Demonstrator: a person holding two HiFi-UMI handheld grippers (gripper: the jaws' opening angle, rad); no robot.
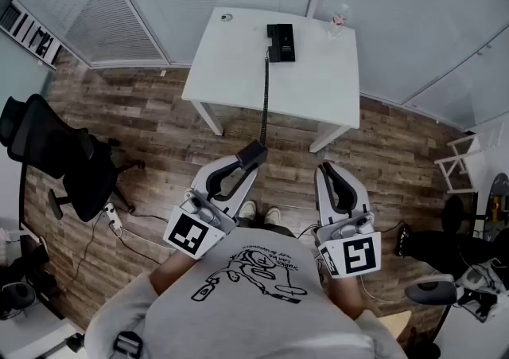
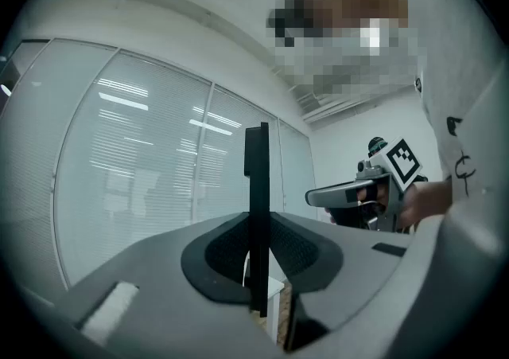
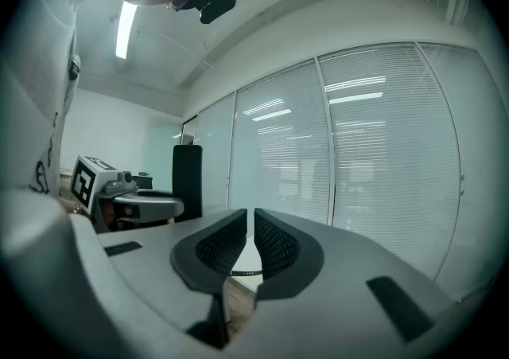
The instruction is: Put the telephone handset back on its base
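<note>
left gripper (image 1: 247, 165) fingers pinching handset (image 1: 253, 154) tight, cord (image 1: 265, 103) hanging off it; right gripper (image 1: 328, 170) fingers pretty much together, nothing between

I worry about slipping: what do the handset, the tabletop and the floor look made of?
Handset: black, matte, probably hard plastic.
Tabletop: plain white, smooth, likely laminate or painted board.
Floor: brown planks with grain, wood or wood-look vinyl.

Open floor (image 1: 159, 130) to the table (image 1: 231, 63) — only the cord (image 1: 265, 103) crosses it; a bottle (image 1: 339, 20) stands right of the base (image 1: 280, 41).
</note>
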